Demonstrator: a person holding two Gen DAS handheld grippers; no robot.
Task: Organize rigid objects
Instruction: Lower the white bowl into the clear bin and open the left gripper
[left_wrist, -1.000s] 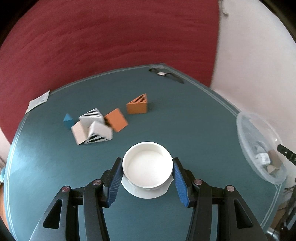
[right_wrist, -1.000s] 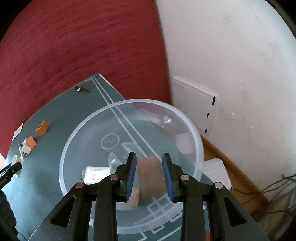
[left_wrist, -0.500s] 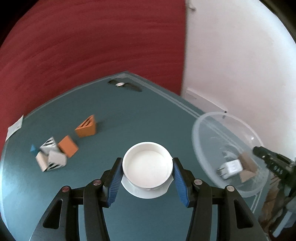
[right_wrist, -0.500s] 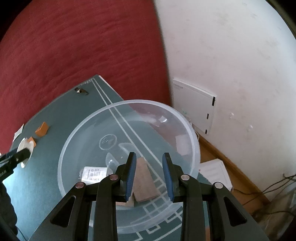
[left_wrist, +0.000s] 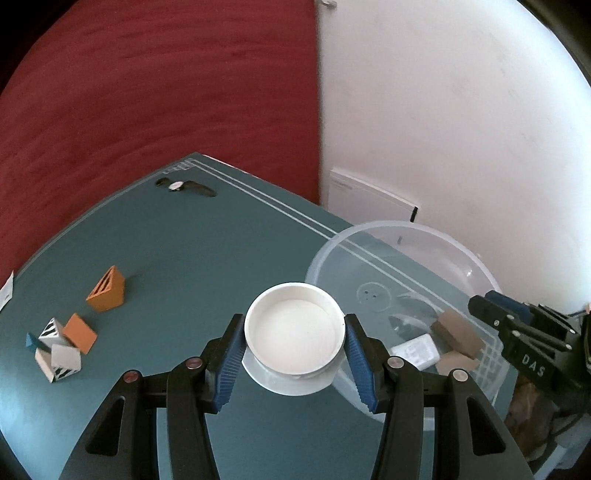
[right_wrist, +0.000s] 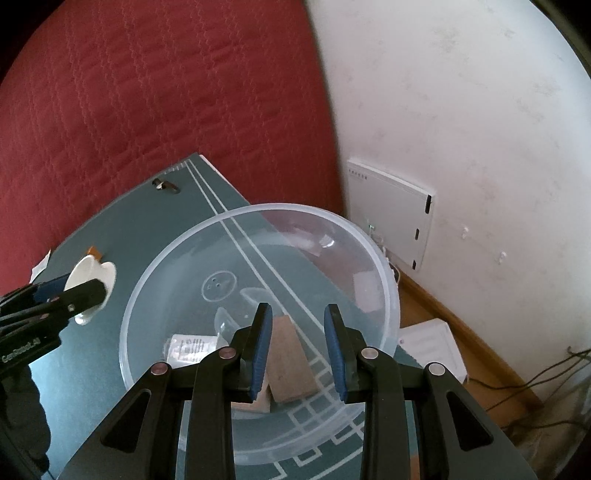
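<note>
My left gripper (left_wrist: 294, 341) is shut on a round white container (left_wrist: 293, 328) and holds it above the teal table, beside the left rim of a clear plastic bowl (left_wrist: 461, 251). It also shows in the right wrist view (right_wrist: 90, 275). The bowl (right_wrist: 155, 266) holds a brown wooden block (right_wrist: 290, 363), a second block under it, and a white charger (right_wrist: 190, 347). My right gripper (right_wrist: 297, 345) is open and empty above the bowl, with the brown block lying below between its fingers. It also shows in the left wrist view (left_wrist: 487, 302).
Orange and black-and-white striped wedge blocks (left_wrist: 66, 339) lie at the table's left, with one orange wedge (left_wrist: 107, 290) apart. A wristwatch (left_wrist: 183, 185) lies near the far edge. The bowl overhangs the table's right edge, by a white wall and red curtain.
My left gripper has swung right with the white container, from near the wedge blocks to the bowl's rim. My right gripper has let go of the brown block, which now lies in the bowl.
</note>
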